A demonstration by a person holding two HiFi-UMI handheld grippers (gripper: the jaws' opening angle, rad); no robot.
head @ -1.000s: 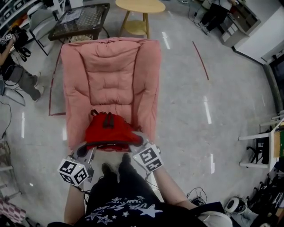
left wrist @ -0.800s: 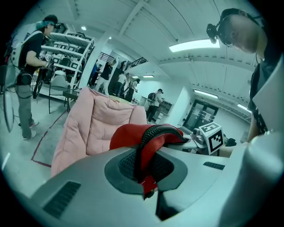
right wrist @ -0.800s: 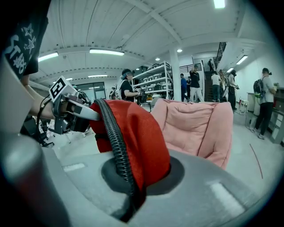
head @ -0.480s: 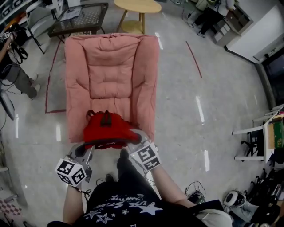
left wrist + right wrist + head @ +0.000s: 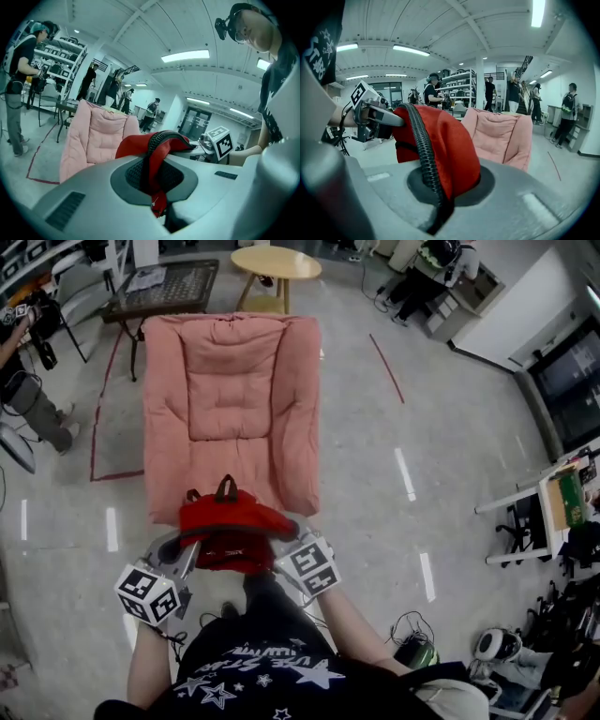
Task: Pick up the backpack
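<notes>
Armchair (image 5: 230, 399) in pink is standing before me, and the red backpack (image 5: 232, 526) is hanging at its front edge between my grippers. My left gripper (image 5: 190, 547) and right gripper (image 5: 284, 546) are each pinching its fabric, jaws nearly together.

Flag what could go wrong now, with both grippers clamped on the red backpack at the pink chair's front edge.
1. Slip: the left gripper and right gripper each pinch only a fold of fabric and zipper on the backpack, so its weight may pull it free.
2. Snag: the backpack hangs close to the pink chair's front edge and could drag there.
</notes>
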